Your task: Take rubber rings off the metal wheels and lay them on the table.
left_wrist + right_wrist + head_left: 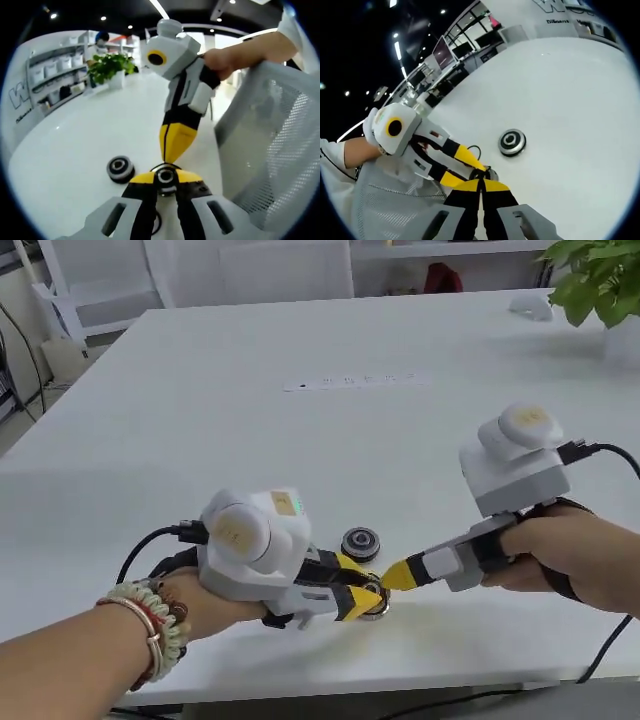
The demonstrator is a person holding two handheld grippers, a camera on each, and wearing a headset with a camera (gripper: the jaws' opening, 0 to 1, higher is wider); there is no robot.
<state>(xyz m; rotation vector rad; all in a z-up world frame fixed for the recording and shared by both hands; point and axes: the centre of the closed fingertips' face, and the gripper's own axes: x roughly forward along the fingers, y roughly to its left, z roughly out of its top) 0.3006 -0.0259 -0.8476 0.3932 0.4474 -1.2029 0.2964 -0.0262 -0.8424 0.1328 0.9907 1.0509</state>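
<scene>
A small metal wheel with a black rubber ring is clamped between the yellow-tipped jaws of my left gripper, low over the table's front edge. The left gripper view has that wheel dead centre between the left gripper jaws. My right gripper comes in from the right, its tips pressed together at the wheel's rim, apparently pinching the ring. Its own view shows the right gripper shut just before the wheel. A second ringed wheel lies flat on the table just behind.
A thin black loop lies on the table under the left gripper. A white paper strip sits mid-table and a green plant stands at the far right corner. A mesh chair back is close by the front edge.
</scene>
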